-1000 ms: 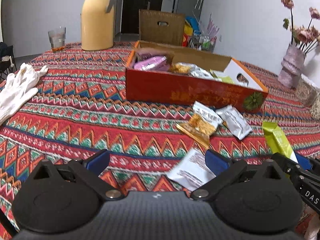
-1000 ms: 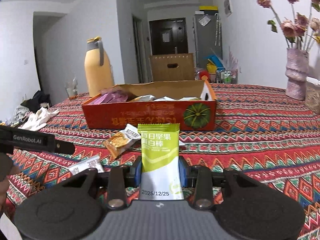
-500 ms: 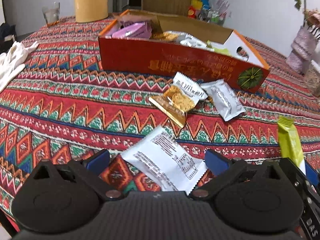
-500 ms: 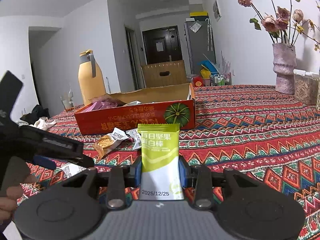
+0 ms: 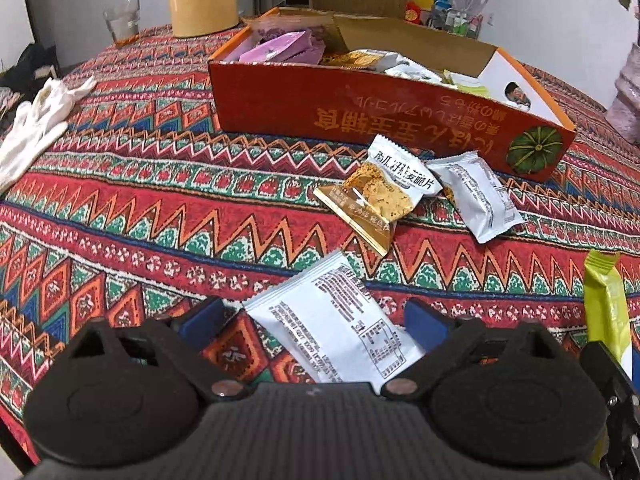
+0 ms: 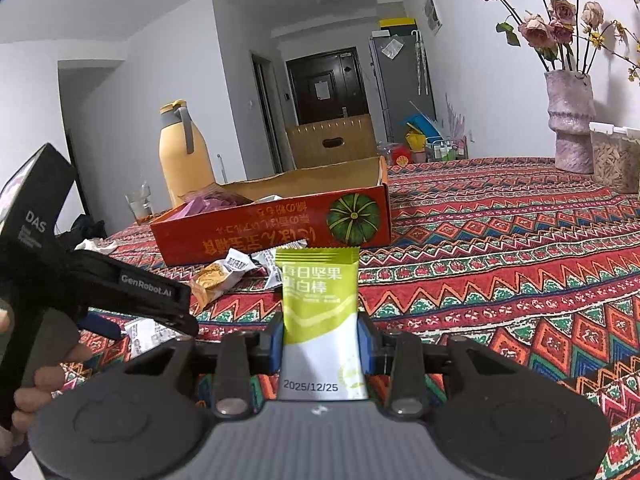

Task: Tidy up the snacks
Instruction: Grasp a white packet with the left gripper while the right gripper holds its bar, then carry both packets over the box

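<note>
The left claw has come down over the white packet, jaws just narrowing but still apart, while the right claw stays clamped on the green bar, so a second pickup looks imminent.

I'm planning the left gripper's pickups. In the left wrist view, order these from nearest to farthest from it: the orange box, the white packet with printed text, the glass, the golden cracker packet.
1. White packet, lying between the left gripper fingers.
2. Golden cracker packet, ahead, slightly right.
3. Orange box, behind the loose packets.
4. Glass, far left, at the table's back edge.
</note>
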Demonstrator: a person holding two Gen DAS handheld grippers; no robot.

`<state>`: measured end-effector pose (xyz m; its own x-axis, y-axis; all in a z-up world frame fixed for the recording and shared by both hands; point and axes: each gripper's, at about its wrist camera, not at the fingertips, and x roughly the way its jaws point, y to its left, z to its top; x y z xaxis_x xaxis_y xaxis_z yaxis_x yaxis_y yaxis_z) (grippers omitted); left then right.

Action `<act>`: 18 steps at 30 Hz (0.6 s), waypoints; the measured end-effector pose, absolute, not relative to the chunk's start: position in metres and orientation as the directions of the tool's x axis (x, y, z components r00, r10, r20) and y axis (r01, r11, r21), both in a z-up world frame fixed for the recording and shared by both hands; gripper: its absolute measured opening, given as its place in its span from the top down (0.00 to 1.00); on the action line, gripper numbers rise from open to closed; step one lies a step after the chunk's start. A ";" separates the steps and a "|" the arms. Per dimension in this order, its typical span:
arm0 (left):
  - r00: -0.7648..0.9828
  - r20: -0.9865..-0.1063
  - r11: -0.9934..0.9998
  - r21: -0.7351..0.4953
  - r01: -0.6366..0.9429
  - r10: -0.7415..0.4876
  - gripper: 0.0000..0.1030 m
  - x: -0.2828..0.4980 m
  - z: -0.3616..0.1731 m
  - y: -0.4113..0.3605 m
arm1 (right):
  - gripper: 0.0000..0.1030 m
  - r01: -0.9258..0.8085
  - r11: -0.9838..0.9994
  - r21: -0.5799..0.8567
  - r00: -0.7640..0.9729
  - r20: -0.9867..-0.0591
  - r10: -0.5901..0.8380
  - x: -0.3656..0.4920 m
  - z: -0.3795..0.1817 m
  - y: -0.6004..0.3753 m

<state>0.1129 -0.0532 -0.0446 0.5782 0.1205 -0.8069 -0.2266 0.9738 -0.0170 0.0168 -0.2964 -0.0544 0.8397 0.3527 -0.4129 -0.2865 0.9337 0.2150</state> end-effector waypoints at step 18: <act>0.660 -0.747 0.994 -0.003 -0.114 0.073 0.42 0.097 -0.035 -0.049 | 0.66 -0.281 0.946 0.161 0.843 -0.430 0.324 0.015 -0.047 -0.281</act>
